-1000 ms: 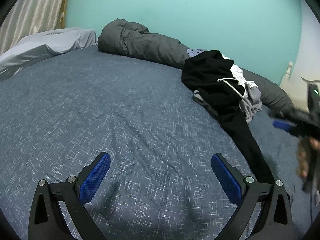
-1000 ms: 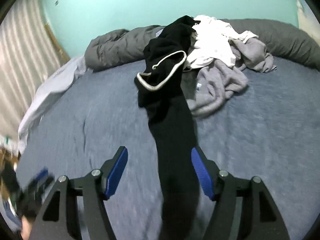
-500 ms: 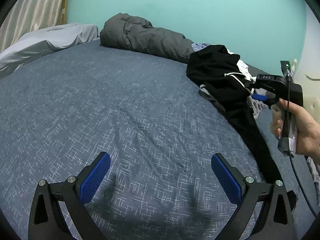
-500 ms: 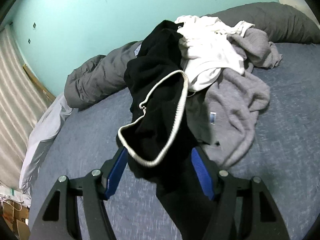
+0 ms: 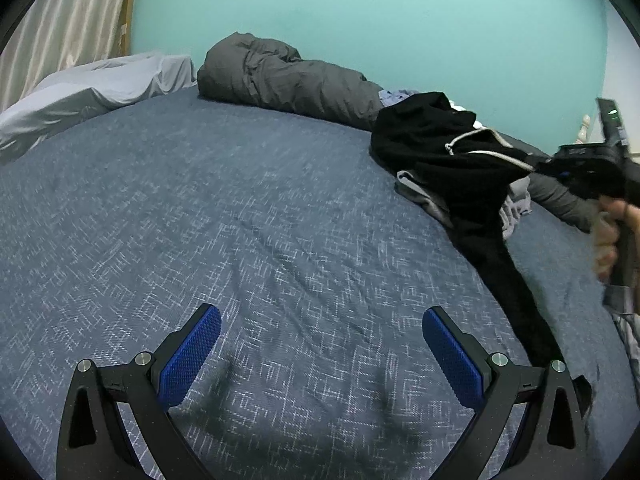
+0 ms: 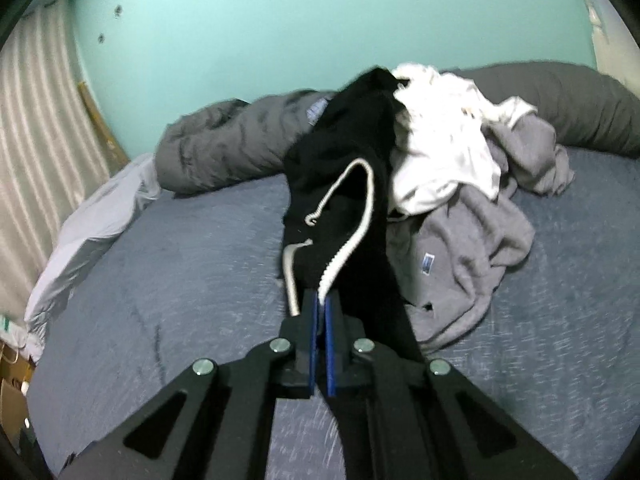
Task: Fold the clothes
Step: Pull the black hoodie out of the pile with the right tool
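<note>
While the right gripper (image 6: 319, 300) pinches the white-corded waistband of the black trousers (image 6: 344, 184) at frame centre, one leg trails down past the jaws, out of sight. Lower frame, the left gripper (image 5: 320, 344) hovers spread over the blue bed (image 5: 200, 208); the hand (image 5: 612, 236) at right is blurred.

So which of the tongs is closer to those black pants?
Right. The right tongs are shut on the black pants at the waistband; the left tongs hover open over bare bedspread, well apart.

Clothes pile (image 6: 448, 184) lies on the bed (image 5: 240, 220), duvet roll (image 5: 288, 76) behind it (pillow (image 5: 92, 88) leftward).
</note>
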The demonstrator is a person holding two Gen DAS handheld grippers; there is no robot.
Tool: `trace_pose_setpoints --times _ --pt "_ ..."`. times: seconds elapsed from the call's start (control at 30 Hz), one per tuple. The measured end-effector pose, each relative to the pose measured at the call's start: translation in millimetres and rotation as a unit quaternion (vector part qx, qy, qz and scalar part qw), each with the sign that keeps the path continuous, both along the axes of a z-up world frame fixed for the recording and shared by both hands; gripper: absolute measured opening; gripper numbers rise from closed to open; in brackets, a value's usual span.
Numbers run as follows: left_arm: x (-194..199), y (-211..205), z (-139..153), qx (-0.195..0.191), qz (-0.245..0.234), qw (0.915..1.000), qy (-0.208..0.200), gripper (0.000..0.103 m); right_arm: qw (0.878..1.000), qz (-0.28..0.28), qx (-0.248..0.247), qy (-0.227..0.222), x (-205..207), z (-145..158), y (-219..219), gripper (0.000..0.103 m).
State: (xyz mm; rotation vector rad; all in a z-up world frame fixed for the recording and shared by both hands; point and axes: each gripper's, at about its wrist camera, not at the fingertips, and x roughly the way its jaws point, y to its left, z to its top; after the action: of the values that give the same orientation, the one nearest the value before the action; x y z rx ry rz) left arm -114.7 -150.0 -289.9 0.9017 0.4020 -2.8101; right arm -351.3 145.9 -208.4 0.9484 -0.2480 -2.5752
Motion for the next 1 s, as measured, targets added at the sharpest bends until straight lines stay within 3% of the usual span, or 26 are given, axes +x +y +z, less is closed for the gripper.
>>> trace_pose_setpoints --times 0.37,0.57,0.8,1.0 --pt "38.2 5.4 31.2 0.007 0.002 0.9997 0.024 0.103 0.997 0.033 0.053 0.043 130.5 75.4 43.2 0.003" --pt "78.6 22.6 56.5 0.012 -0.007 0.9990 0.042 0.103 0.993 0.046 0.081 0.067 209.6 114.3 69.2 0.002" --pt "125.9 49.3 93.0 0.018 -0.031 0.9980 0.052 0.103 0.994 0.040 0.071 0.076 291.8 126.0 101.7 0.001" --pt "153.3 74.3 124.6 -0.008 -0.055 0.9965 0.062 0.103 0.993 0.048 0.070 0.084 349.3 132.7 121.4 0.000"
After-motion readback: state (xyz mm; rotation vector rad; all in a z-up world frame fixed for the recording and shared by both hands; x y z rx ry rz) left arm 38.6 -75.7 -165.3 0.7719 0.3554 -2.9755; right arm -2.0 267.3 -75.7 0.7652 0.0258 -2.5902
